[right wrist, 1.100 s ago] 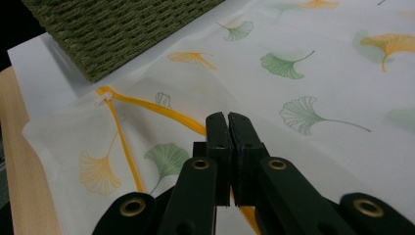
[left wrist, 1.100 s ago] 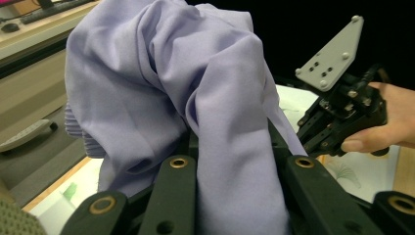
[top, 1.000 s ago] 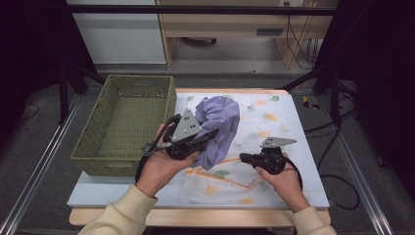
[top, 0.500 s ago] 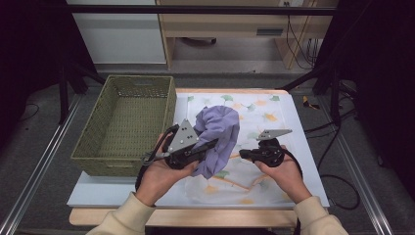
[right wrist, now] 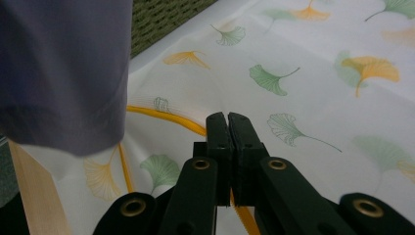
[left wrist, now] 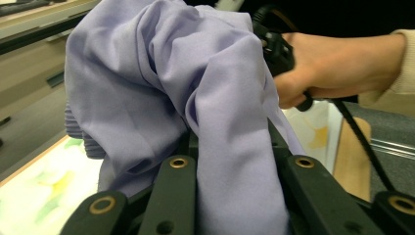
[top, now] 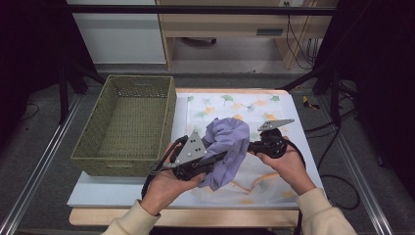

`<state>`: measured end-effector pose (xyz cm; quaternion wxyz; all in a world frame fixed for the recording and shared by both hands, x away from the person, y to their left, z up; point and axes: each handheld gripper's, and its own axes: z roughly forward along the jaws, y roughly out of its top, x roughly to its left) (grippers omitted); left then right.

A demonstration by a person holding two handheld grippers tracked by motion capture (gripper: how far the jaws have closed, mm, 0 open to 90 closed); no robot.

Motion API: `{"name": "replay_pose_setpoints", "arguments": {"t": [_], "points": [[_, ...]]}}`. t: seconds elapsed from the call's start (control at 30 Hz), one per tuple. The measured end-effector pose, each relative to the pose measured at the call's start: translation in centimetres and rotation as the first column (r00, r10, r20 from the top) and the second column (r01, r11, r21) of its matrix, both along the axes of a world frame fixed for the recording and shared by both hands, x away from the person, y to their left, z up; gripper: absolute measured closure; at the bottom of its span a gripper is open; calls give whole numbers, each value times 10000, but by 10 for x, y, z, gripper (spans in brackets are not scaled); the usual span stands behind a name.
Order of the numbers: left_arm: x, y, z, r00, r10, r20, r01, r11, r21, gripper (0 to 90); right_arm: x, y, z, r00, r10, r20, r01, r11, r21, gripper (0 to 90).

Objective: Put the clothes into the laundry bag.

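We see the left hand-held gripper [top: 222, 157] clamped on the lavender cloth [top: 226, 147], lifted above the counter's [top: 122, 193] front edge over the leaf-print sheet [top: 254, 105]. The right hand-held gripper [right wrist: 228, 122] has its jaws pressed together, gripping nothing, just beside the cloth. The green basket [top: 93, 161] at the left edge holds nothing.
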<state>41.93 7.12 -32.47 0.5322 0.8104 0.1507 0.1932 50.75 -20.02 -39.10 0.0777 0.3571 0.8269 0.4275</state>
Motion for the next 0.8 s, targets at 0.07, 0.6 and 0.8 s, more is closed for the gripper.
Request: {"name": "replay_pose_setpoints", "arguments": {"t": [0.07, 0.6, 0.8], "points": [[-3, -3, 1, 9999, -167, 26, 166, 9999, 38, 735, 0, -2, 5, 9999, -21, 106, 20, 10000, 80, 888], [-8, -23, -4, 9977, -669, -123, 670, 9977, 46, 734, 7, -5, 19, 9997, -128, 206, 125, 9999, 112, 888], [-9, -26, -7, 9971, -744, -185, 745, 9972, 60, 734, 7, -6, 21, 9996, -123, 270, 120, 9998, 134, 888]]}}
